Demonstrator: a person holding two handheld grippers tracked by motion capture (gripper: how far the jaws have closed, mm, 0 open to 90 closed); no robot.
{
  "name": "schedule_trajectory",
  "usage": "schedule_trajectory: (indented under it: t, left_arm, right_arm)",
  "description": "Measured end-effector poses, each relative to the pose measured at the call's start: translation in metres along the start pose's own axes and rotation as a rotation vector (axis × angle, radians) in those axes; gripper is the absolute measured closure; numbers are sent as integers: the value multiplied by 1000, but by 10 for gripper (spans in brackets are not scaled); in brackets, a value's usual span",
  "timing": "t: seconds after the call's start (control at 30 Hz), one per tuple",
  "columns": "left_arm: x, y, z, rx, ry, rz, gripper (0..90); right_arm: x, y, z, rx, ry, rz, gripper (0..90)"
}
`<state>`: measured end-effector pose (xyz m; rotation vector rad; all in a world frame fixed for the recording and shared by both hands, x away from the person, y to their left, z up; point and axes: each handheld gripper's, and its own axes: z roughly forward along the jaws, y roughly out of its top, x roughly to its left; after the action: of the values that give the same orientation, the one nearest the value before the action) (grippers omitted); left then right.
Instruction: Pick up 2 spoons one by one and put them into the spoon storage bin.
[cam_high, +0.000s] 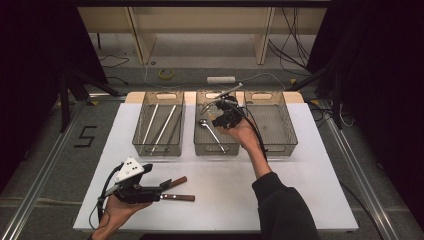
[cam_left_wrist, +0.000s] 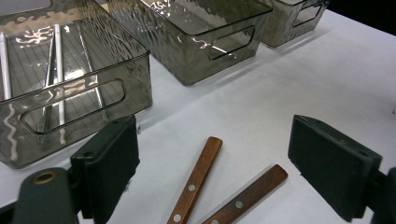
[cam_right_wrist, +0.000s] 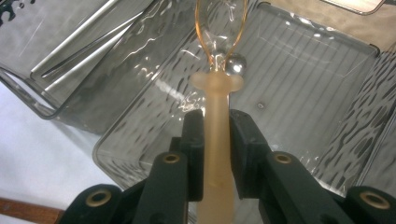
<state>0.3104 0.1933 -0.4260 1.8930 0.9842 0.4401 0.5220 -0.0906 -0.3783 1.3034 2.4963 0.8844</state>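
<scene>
White tabletop carries three smoky bins; over the middle bin (cam_high: 216, 131) the right gripper (cam_high: 223, 119) clamps a whisk (cam_high: 231, 90). Nearer than that bin, the left gripper (cam_left_wrist: 212, 163) gapes empty above two wooden-handled knives (cam_left_wrist: 196, 177). The whisk's pale handle (cam_right_wrist: 217, 140) looks light, slick; its wire loops springy, so grip stays on the handle.

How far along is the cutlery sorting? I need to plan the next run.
Partly done. The left bin holds long metal utensils and the middle bin a spoon. In hand: the right tongs grip a whisk by its pale handle over the middle bin. Left: two wooden-handled knives on the table, between the open left tongs; the right bin looks empty.
</scene>
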Motion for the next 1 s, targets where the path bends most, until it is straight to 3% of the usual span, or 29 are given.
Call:
schedule_trajectory:
  t: [0.37,1.0]
  left_arm:
    - [0,0,0,-1,-1,-3,156]
    - [0,0,0,-3,-1,-3,156]
  right_arm:
    - [-1,1,13,27,-25,22,775]
    - [5,0,31,68,-41,12,773]
